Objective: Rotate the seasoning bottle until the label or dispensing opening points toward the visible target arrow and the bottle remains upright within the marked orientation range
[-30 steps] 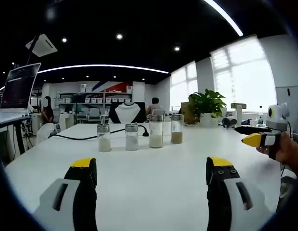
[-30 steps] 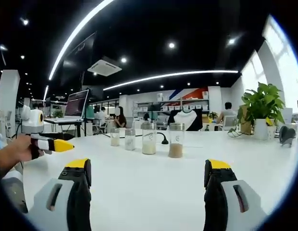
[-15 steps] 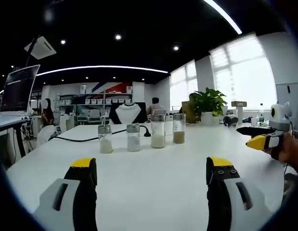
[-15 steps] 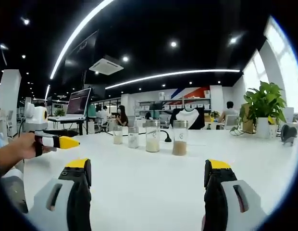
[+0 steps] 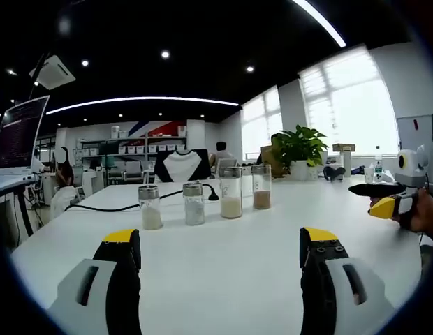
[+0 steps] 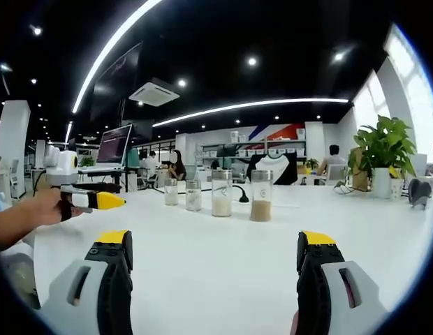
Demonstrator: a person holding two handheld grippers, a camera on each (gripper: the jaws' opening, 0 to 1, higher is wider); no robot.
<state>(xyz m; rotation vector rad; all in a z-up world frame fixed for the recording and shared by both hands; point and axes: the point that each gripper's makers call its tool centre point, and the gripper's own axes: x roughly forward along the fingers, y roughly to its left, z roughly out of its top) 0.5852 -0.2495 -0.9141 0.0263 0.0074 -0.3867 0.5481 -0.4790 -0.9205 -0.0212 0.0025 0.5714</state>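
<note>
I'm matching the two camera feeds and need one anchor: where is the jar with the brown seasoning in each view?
Left gripper view: the brown-seasoning jar stands upright at the right end of the row of four jars, just right of centre, on the white table.
Right gripper view: the same jar is again rightmost in the row, right of centre.
Shared landmark: the potted plant, right of the jars in both.

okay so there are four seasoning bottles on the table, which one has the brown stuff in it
The end bottle on the potted plant's side, the brown-filled bottle. Its contents are tan-brown; the other three bottles in the row hold whitish or pale powder.
</note>
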